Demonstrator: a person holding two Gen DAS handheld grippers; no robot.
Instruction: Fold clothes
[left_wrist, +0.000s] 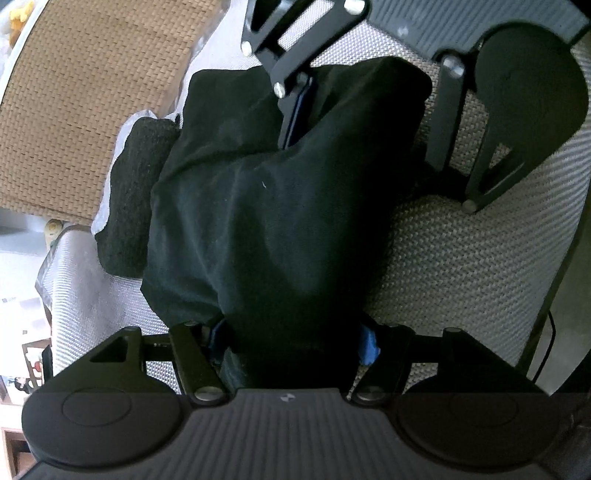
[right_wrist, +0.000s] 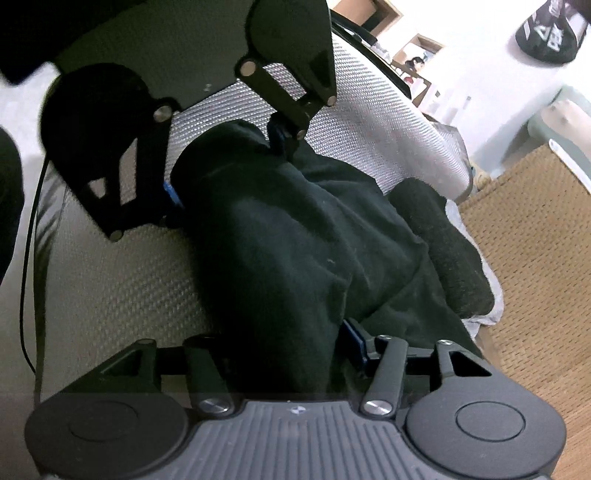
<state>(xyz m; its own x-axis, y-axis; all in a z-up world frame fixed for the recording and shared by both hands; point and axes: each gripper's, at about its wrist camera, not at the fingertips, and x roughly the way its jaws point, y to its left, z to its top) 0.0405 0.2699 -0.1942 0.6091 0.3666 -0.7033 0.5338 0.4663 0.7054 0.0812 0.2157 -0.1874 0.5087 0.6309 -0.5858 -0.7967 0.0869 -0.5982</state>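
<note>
Black garment (left_wrist: 280, 206) stretches lengthwise between left gripper (left_wrist: 293, 343) and right gripper (right_wrist: 284, 350), each clamping an end.

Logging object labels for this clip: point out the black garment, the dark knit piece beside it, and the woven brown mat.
black garment (left_wrist: 258, 221), left wrist view, middle of the cloth.
dark knit piece (right_wrist: 443, 243), right wrist view, its top surface.
woven brown mat (left_wrist: 92, 92), left wrist view, bare weave.

Two grippers show: the left gripper (left_wrist: 295, 339) and the right gripper (right_wrist: 295, 347). One black garment (left_wrist: 280, 206) stretches between them. One dark knit piece (left_wrist: 136, 192) lies beside that garment. One woven tan mat (left_wrist: 88, 88) lies beyond the knit piece.
</note>
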